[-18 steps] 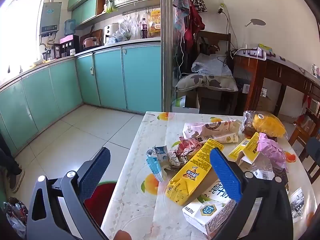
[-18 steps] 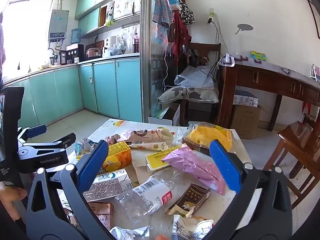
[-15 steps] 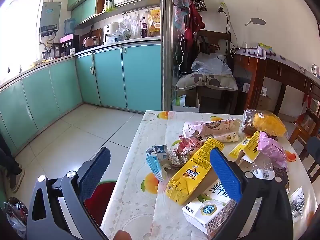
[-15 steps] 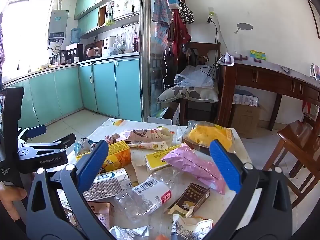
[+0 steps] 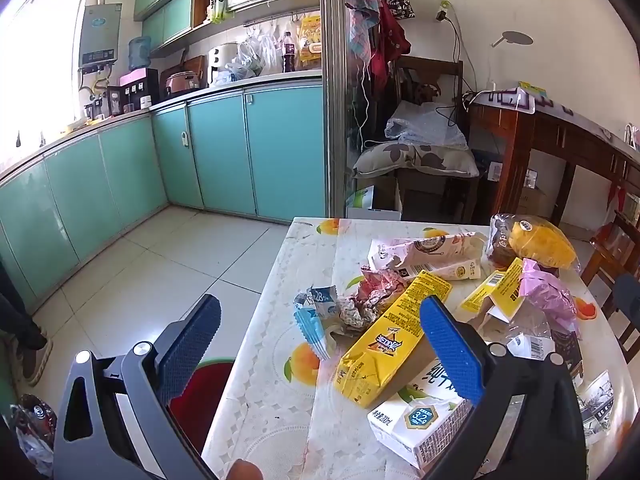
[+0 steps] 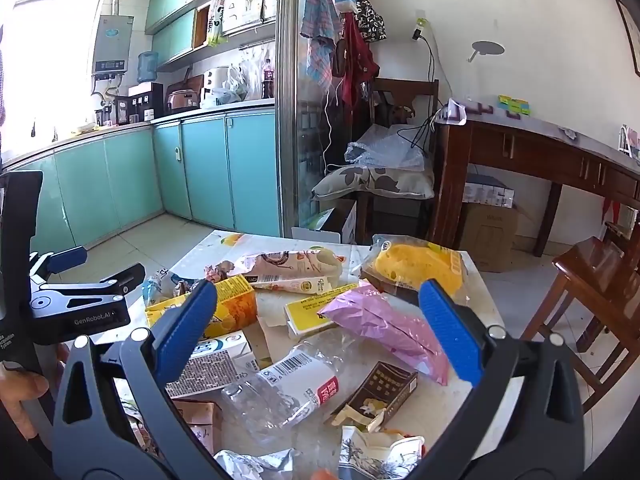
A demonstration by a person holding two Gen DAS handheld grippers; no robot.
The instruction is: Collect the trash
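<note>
Trash lies scattered over a table (image 5: 280, 384) with a fruit-print cloth: a yellow drink carton (image 5: 392, 340), a white milk carton (image 5: 416, 420), a crumpled blue-white wrapper (image 5: 316, 316), a pink bag (image 6: 384, 328), a crushed clear bottle (image 6: 288, 384) and a yellow bread bag (image 6: 416, 268). My left gripper (image 5: 320, 348) hangs open above the table's left edge, nothing between its blue pads. My right gripper (image 6: 318, 328) is open over the middle of the pile, also holding nothing. The left gripper (image 6: 80, 300) also shows at the left of the right wrist view.
A red bin (image 5: 200, 392) stands on the tiled floor beside the table's left edge. Teal kitchen cabinets (image 5: 224, 152) run along the back. A wooden chair (image 6: 592, 292) stands right of the table, a dark wooden desk (image 6: 540, 160) behind it. A person's shoe (image 5: 32, 356) is at far left.
</note>
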